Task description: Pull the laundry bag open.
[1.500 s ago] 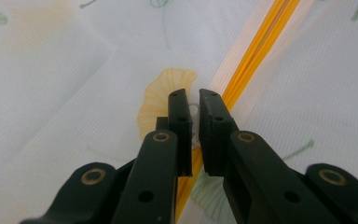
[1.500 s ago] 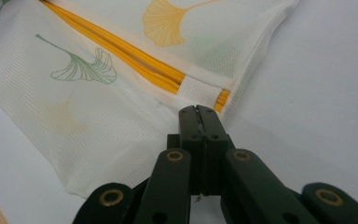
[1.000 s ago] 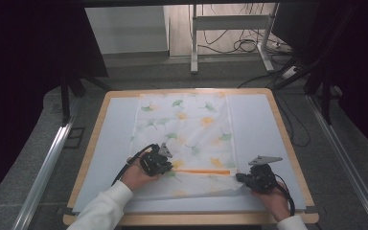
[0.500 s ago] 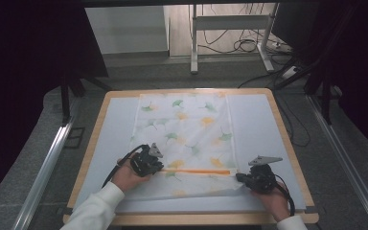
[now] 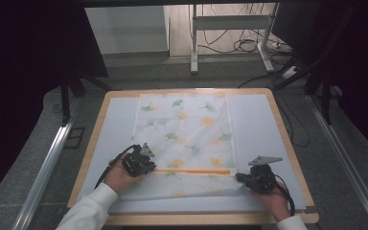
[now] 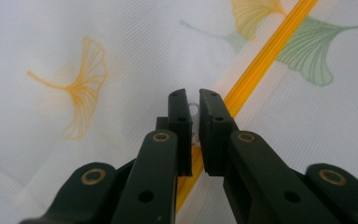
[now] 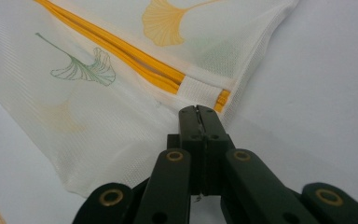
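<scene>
The left hand-held gripper [image 6: 193, 109] pinches the zipper pull [image 6: 194, 110]; the right hand-held gripper [image 7: 198, 112] clamps the mesh bag [image 7: 135, 126].

Legible text, labels, brands, numbers, signs: none. The mesh bag [image 5: 187, 139] carries printed ginkgo leaves only, no lettering.

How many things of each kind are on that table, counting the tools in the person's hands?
Mesh laundry bag with ginkgo-leaf print and orange zipper: 1
Hand-held grippers: 2, the left gripper at the zipper's left end and the right gripper at the bag's right edge
Total: 3 things on the table
</scene>
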Motion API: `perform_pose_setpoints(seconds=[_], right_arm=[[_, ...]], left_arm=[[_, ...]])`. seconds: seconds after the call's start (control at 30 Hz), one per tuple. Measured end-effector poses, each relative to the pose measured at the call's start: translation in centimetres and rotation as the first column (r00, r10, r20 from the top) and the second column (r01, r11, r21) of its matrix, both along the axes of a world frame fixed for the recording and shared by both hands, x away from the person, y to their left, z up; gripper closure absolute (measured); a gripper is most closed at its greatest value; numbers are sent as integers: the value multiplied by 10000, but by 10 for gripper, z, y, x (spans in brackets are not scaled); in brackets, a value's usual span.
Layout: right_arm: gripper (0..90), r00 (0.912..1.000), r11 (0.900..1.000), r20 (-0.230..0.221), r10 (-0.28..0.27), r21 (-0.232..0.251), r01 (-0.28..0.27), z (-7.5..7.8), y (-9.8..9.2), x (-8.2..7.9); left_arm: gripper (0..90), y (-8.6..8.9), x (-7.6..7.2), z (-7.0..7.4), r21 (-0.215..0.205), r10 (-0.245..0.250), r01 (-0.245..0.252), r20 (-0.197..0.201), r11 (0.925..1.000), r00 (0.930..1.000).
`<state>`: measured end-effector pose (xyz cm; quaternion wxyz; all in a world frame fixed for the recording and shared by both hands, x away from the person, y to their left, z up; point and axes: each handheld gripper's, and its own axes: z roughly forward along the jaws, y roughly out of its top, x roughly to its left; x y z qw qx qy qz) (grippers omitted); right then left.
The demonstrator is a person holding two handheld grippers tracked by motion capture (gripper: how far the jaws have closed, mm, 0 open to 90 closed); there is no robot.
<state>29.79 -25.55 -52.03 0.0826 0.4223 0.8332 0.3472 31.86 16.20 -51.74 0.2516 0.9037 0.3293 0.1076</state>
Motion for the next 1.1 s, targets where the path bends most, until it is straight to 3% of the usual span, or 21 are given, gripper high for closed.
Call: perform_pose_setpoints(seconds=[0.53, 1.1], right_arm=[[900, 10000, 10000, 13, -2, -9, 2, 0, 0, 0], [900, 10000, 10000, 24, 10, -11, -10, 0, 0, 0]], left_arm=[[845, 26, -3, -1, 141, 442, -441, -73, 9989, 9990], [845, 39, -6, -1, 243, 670, -669, -67, 9975, 9977]])
